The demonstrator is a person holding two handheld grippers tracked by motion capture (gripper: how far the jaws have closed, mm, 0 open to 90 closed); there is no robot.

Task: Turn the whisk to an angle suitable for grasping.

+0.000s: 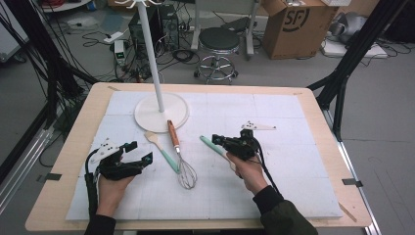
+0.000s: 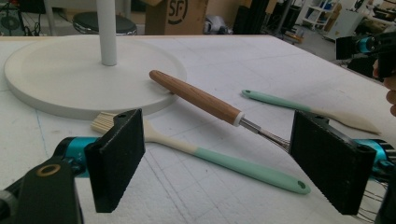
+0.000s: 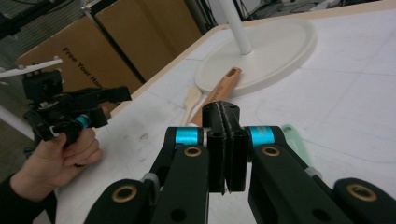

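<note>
1. Right gripper point(image 1: 219, 141) sits just right of centre in the high view, jaws pressed flat together with nothing visibly clamped between the pads; in the right gripper view point(image 3: 227, 140) the two black pads meet in a thin seam.
2. Mint-handled spatula point(image 1: 215, 147) lies directly under that gripper, handle end poking out toward upper left, pale blade hidden by the hand. In the right gripper view a bit of mint handle point(image 3: 295, 140) shows just right of the closed pads. Can't tell whether the pads touch it.
3. Left gripper point(image 1: 138, 152) sits at lower left of the high view, jaws spread wide, holding nothing. In the left gripper view the pads point(image 2: 116, 158) stand well apart above the table.
4. Whisk point(image 1: 181, 156) with wooden handle lies centre frame, handle tip resting on the rim of the white stand base point(image 1: 147, 117).
5. Brush point(image 1: 161, 147) with mint handle lies just left of the whisk, bristles near the base.
6. White mat point(image 1: 293, 161) covers the wooden table point(image 1: 73, 147).
</note>
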